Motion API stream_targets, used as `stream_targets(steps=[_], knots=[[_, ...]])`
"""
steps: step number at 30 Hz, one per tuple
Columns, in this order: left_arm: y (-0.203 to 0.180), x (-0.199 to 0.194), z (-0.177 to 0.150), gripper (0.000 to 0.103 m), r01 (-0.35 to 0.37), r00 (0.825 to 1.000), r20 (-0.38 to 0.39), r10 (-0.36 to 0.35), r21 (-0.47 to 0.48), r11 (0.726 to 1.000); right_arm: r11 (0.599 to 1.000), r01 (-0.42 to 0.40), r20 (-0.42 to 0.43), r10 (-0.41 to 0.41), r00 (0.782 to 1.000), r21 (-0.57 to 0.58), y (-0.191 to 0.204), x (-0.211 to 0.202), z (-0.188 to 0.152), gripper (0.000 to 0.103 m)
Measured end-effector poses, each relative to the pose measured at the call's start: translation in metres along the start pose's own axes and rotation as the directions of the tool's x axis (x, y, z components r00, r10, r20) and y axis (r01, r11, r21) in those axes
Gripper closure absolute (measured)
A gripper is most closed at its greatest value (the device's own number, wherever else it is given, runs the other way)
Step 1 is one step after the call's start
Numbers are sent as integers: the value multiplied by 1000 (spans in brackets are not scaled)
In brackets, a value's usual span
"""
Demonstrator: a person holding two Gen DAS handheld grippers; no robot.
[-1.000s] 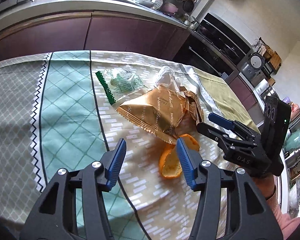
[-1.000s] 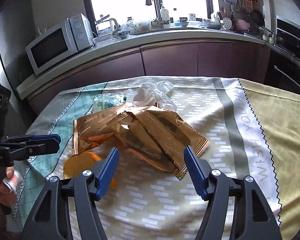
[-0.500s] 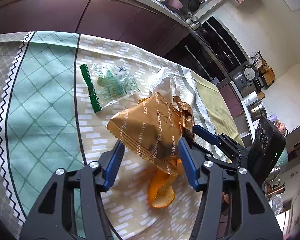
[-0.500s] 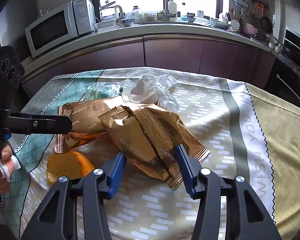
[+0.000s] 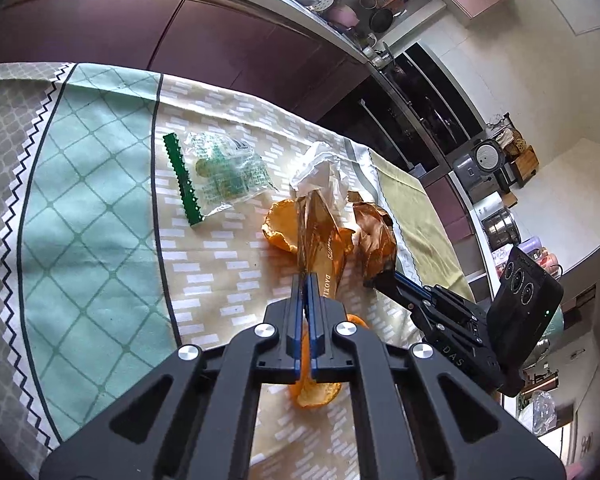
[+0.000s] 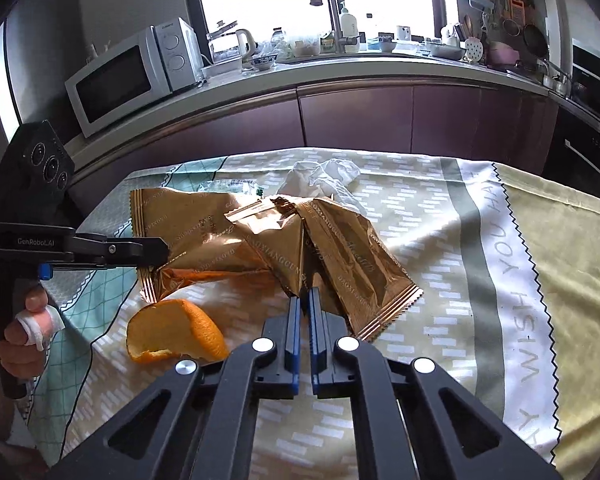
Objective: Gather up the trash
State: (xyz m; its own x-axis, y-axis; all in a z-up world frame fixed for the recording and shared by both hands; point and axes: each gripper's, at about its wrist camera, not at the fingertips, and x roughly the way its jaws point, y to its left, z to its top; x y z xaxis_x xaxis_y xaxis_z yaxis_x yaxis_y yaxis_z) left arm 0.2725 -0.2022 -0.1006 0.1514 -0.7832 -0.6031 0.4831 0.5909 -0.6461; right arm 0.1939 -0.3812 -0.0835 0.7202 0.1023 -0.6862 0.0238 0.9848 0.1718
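Gold snack wrappers lie heaped mid-table. My left gripper [image 5: 305, 280] is shut on the edge of one gold wrapper [image 5: 320, 236], lifted on edge; it also shows in the right wrist view [image 6: 156, 258], pinching that wrapper [image 6: 196, 220]. My right gripper [image 6: 303, 294] is shut on a second gold wrapper [image 6: 340, 248], seen crumpled in the left wrist view [image 5: 374, 240] at the gripper's tips [image 5: 376, 282]. Orange peels [image 5: 280, 228] [image 6: 176, 334] lie under and beside the wrappers. A crumpled white tissue [image 6: 324, 176] and a clear green-printed bag [image 5: 220, 172] lie behind.
The table has a patterned cloth [image 5: 92, 216] in teal, beige and olive. Purple kitchen cabinets [image 6: 360, 116] and a counter with a microwave [image 6: 128, 80] run behind the table. A person's hand [image 6: 24, 320] holds the left gripper's handle.
Both grippers have gone from open to shut, each pinching a gold wrapper. The left wrapper is now lifted on edge, uncovering an orange peel beneath it.
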Motion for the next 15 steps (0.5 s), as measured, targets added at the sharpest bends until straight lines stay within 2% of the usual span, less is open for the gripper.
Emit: stream_targets(steps=[8,15], knots=[[-8,-50,-12,101,-21,997,82,17,48,999,999,-50,71,49,996,13,7,-29,1,101],[-3,-115,-34,101,-47,985,168,37,54,997,993,-108,138,114,984,-51,40,-60,7,101]])
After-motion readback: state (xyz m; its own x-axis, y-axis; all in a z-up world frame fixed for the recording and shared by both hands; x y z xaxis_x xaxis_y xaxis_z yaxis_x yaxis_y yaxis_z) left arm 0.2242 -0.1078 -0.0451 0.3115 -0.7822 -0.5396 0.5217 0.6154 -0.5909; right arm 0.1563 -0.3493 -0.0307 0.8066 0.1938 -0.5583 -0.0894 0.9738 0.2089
